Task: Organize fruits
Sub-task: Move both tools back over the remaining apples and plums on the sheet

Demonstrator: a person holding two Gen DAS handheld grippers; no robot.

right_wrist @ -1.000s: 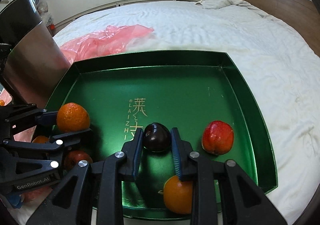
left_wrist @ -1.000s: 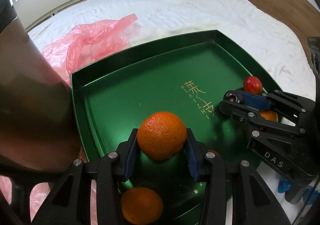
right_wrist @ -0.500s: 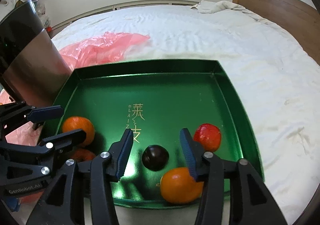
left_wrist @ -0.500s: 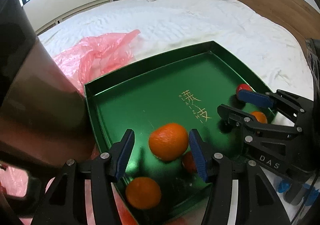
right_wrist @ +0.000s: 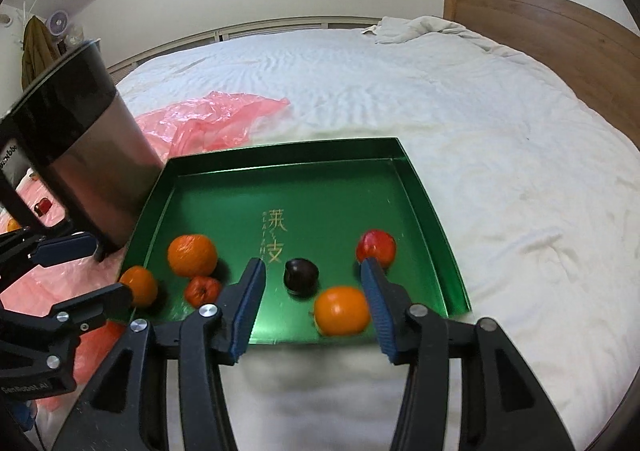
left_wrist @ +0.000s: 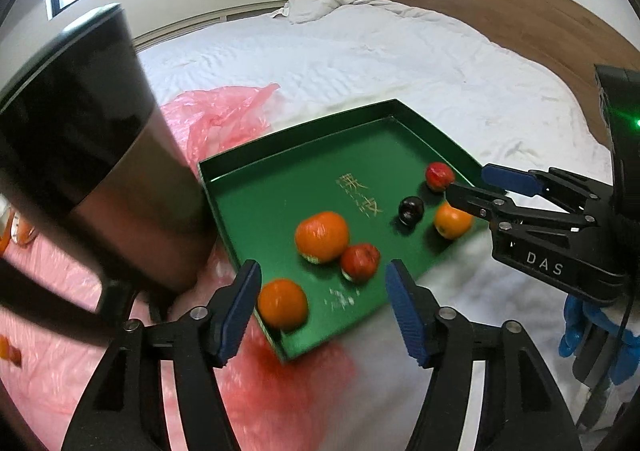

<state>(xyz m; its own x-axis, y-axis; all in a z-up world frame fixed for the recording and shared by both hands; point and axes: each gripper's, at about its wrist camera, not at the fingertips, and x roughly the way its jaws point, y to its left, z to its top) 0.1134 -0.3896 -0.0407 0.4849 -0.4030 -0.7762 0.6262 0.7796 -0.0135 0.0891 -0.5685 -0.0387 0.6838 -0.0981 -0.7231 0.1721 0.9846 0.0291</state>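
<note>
- Six fruits sit in the green tray [right_wrist: 420,191] on the bed [right_wrist: 400,83], all near its near edge.
- Near-left corner group: big orange [right_wrist: 192,254], small orange [right_wrist: 139,285], red fruit [right_wrist: 203,291].
- Near-right group: dark plum [right_wrist: 301,275], orange [right_wrist: 341,310], red apple [right_wrist: 376,245].
- My left claw [left_wrist: 322,305] stands wide, nothing between the pads; its jaws have just been opening.
- My right claw [right_wrist: 312,303] is also wide and empty, jaws just opened; the plum lies loose in the tray beyond it.
- Left to do, I judge: a few fruits show on the pink bag [right_wrist: 208,119] past the steel bin [right_wrist: 80,147], at the far left. They need fetching.
</note>
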